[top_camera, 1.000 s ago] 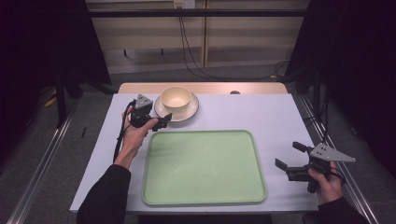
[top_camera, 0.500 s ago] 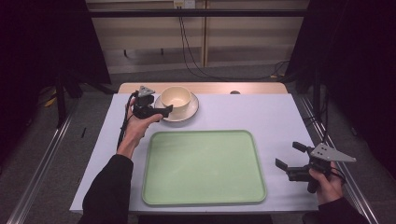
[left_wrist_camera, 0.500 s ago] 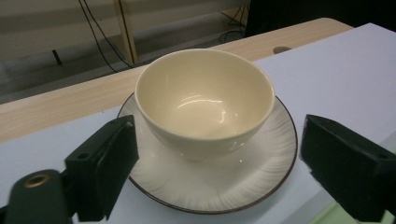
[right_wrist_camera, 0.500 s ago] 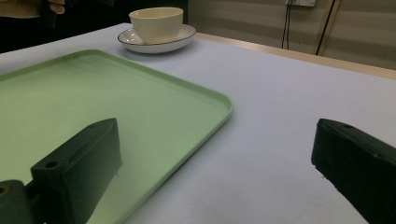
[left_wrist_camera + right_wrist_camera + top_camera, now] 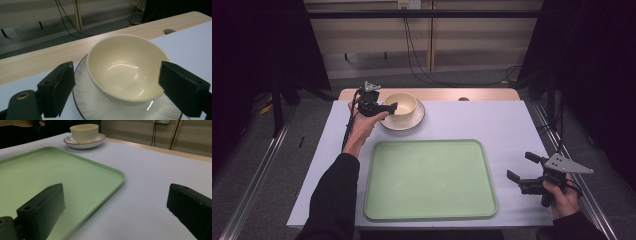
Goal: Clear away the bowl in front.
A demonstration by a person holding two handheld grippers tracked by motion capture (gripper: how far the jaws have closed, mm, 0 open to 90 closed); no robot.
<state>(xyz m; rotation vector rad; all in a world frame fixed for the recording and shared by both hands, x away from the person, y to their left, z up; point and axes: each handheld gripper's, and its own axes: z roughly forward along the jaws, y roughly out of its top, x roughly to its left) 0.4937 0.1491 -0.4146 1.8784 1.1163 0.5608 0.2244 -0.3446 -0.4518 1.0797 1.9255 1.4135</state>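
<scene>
Since a sec ago, left gripper (image 5: pixel 391 107) moves up to the bowl (image 5: pixel 401 104) w/ jaws closing a bit, not pressing it yet. Bowl sits on a plate (image 5: pixel 412 121) near the desk's (image 5: pixel 492 125) far edge. Right gripper (image 5: pixel 522 173) rests released by the desk's right front corner, beside the green tray (image 5: pixel 429 180).

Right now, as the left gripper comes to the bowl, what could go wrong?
1. The bowl sits loose on the saucer; a jaw pushing its rim might tip or slide it.
2. The left gripper has been closing, not yet touching; it may clip the saucer, which lies near the table's far edge.
</scene>
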